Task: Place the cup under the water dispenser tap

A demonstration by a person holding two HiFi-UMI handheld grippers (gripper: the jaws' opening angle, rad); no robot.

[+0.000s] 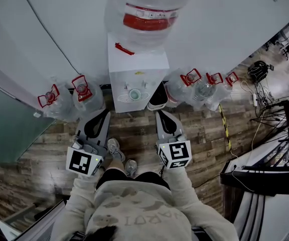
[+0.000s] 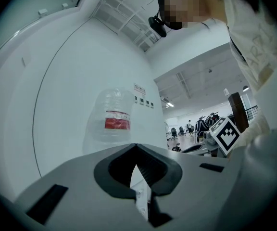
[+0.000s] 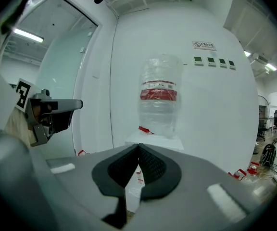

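Observation:
A white water dispenser (image 1: 134, 59) stands against the wall with a big clear bottle (image 1: 149, 9) on top. Under its taps, a small pale cup (image 1: 134, 94) sits on the drip tray (image 1: 120, 98). My left gripper (image 1: 104, 112) hangs just before the dispenser's left side, shut and empty. My right gripper (image 1: 160, 113) hangs before its right side, also shut and empty. In the left gripper view the shut jaws (image 2: 136, 145) point level at the bottle (image 2: 114, 119). The right gripper view shows the shut jaws (image 3: 138, 145) below the bottle (image 3: 160, 100) and the dispenser top (image 3: 153, 141).
Spare water bottles with red handles stand on the wood floor left (image 1: 82, 97) and right (image 1: 199, 87) of the dispenser. Yellow-black tape (image 1: 225, 129) runs along the floor at right. Racks with cables (image 1: 275, 134) fill the far right. My shoes (image 1: 115, 147) are close behind the grippers.

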